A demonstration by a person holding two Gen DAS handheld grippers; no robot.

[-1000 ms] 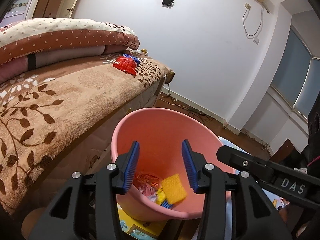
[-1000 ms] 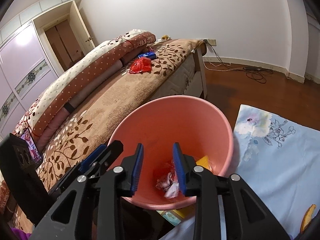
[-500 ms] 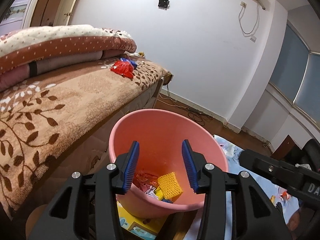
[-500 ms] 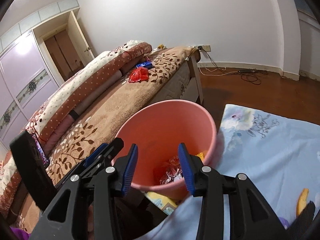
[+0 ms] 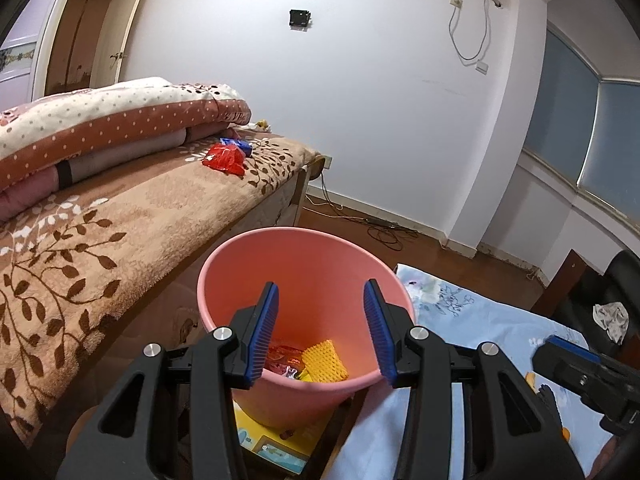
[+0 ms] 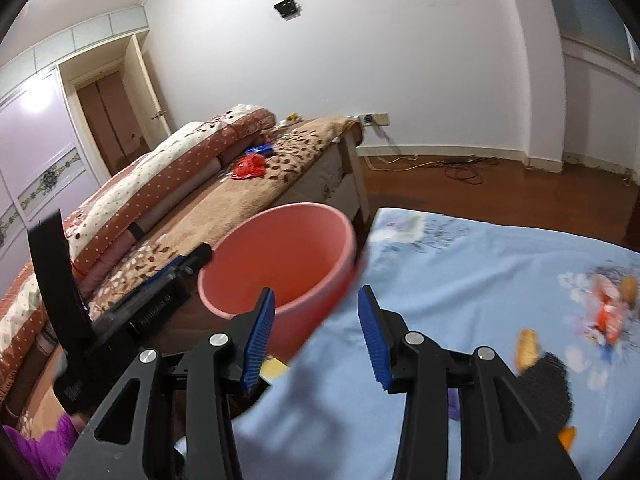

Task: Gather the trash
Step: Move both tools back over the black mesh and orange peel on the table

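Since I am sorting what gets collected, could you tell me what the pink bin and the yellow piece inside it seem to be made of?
The pink bin looks like moulded plastic: one smooth, even-coloured wall with a soft sheen and a thin rolled rim. The yellow piece lying in it appears to be foam netting or a sponge-like mesh, judging by its regular grid of small holes and matte surface; which of these it is cannot be told.

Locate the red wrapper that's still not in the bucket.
The red wrapper lies on the brown leaf-print blanket near the bed's far end, touching a blue wrapper just behind it, well beyond the pink bucket.
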